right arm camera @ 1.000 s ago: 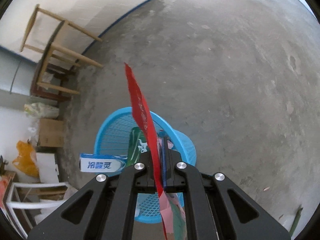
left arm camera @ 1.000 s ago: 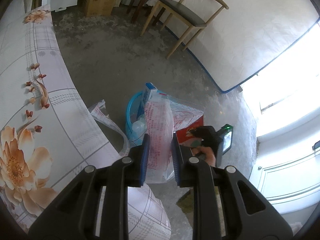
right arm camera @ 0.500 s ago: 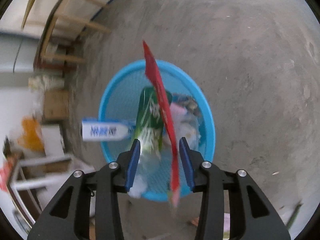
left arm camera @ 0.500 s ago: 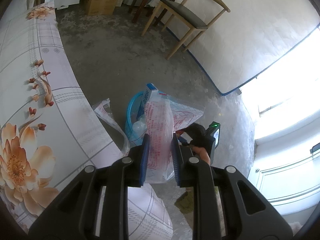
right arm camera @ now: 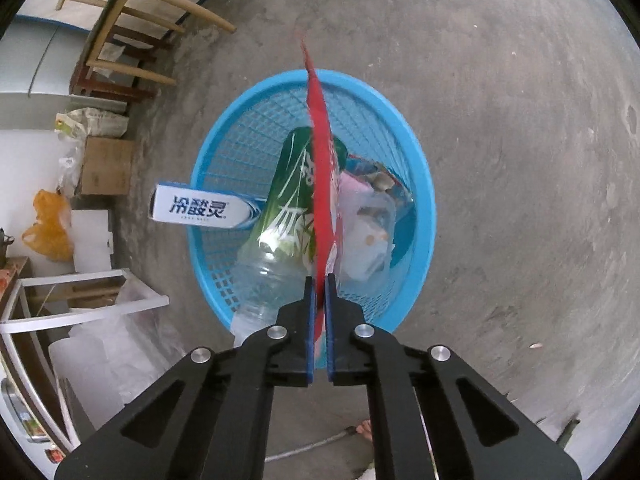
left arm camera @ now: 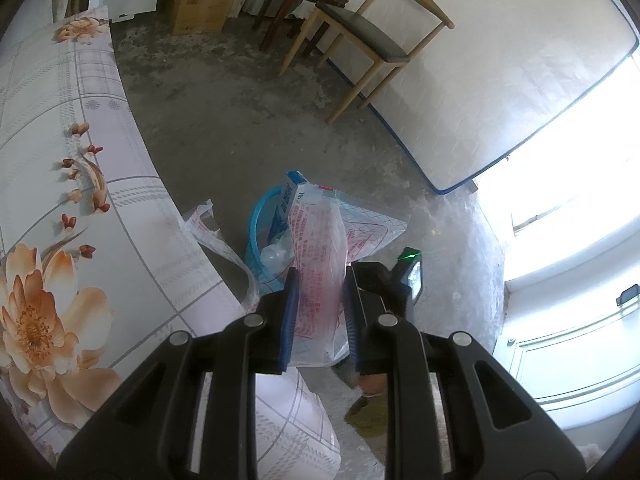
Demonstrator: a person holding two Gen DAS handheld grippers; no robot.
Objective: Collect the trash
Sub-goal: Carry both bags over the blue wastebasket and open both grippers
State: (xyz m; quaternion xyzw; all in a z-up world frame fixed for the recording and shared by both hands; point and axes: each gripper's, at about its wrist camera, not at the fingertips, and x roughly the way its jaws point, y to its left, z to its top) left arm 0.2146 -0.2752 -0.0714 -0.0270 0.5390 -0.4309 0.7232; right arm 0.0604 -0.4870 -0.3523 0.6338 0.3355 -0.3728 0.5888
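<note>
Red wrapper [right arm camera: 320, 184] clamped in right gripper [right arm camera: 319, 304] above blue basket [right arm camera: 424, 184] | left view alone: left gripper [left arm camera: 318, 300] pinching plastic bag [left arm camera: 320, 264]

A bare grey concrete floor [right arm camera: 500, 128] is carrying a round blue plastic mesh basket [right arm camera: 404, 128]. A pale wooden chair with a dark seat [left arm camera: 372, 36] and a brown cardboard box [left arm camera: 200, 4] are standing on it farther off, near the wall.
</note>
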